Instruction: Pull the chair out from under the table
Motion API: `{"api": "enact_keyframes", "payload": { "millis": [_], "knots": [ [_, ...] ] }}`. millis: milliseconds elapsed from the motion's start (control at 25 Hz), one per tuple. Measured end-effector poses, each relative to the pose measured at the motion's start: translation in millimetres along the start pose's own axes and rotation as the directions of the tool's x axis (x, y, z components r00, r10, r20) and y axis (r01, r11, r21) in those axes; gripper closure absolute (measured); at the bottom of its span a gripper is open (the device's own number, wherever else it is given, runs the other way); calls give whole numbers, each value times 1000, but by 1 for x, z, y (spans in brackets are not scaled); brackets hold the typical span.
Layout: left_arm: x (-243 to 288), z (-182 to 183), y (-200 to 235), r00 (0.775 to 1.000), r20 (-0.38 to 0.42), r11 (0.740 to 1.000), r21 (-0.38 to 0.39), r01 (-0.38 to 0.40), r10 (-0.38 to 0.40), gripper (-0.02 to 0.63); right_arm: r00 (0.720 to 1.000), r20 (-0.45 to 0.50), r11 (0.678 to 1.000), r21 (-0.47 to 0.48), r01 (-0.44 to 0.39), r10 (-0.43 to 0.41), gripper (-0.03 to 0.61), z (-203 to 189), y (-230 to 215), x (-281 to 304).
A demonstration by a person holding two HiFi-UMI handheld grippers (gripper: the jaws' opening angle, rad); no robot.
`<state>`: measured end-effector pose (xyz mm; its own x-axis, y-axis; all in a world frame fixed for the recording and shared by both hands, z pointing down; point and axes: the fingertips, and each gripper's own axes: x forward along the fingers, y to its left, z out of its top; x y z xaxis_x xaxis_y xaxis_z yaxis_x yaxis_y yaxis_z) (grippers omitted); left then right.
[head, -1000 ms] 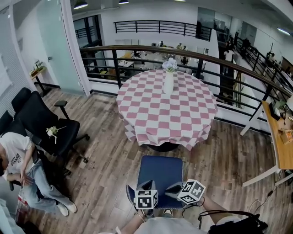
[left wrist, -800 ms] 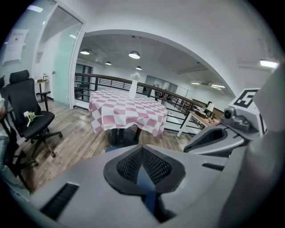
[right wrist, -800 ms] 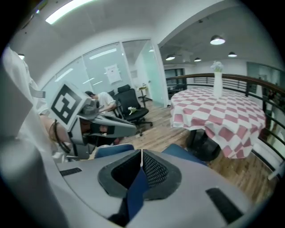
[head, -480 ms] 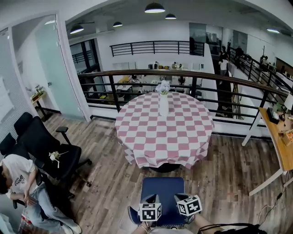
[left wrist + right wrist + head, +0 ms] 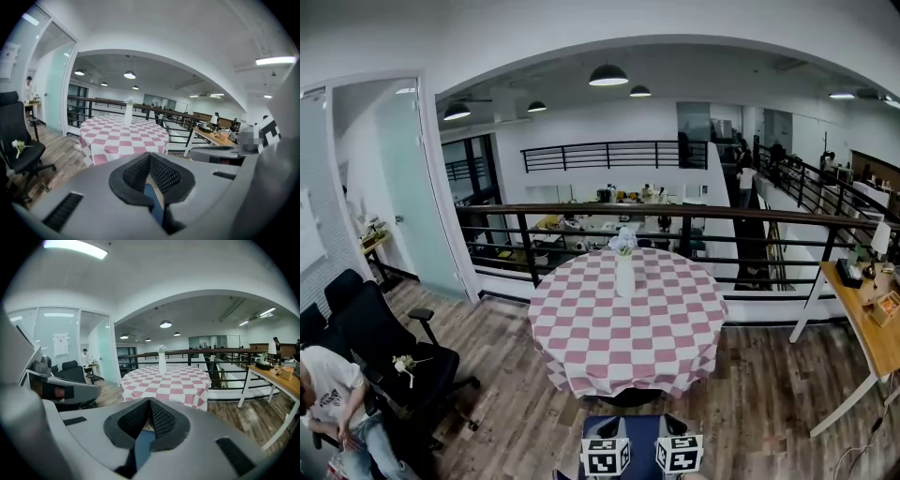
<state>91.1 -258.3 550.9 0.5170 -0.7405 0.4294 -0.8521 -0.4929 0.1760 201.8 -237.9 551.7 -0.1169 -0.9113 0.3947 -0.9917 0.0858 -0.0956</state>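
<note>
Left tool (image 5: 613,427), right tool (image 5: 672,425), lower than before.

I saw the chair (image 5: 639,429) at the very bottom of the head view. Its blue seat sat level, just in front of the near edge of the round table (image 5: 623,328) and not tucked under it. The table stood upright, draped to its rim in a pink-and-white checked cloth. The chair's legs and back were out of sight.
</note>
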Motion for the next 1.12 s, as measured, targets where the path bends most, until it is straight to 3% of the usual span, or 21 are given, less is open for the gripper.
{"api": "enact_keyframes", "payload": {
  "millis": [240,800,1120],
  "knots": [
    [0,25,-6,997,67,998,57,-31,27,612,999,42,1000,-26,6,-5,560,22,2,0],
    [2,18,-9,999,43,999,23,-23,22,612,1000,15,996,-94,-8,10,561,20,9,1],
    [-2,13,-11,999,48,1000,2,-25,25,612,1000,26,996,-85,6,-4,561,17,9,-5]
  ]
}}
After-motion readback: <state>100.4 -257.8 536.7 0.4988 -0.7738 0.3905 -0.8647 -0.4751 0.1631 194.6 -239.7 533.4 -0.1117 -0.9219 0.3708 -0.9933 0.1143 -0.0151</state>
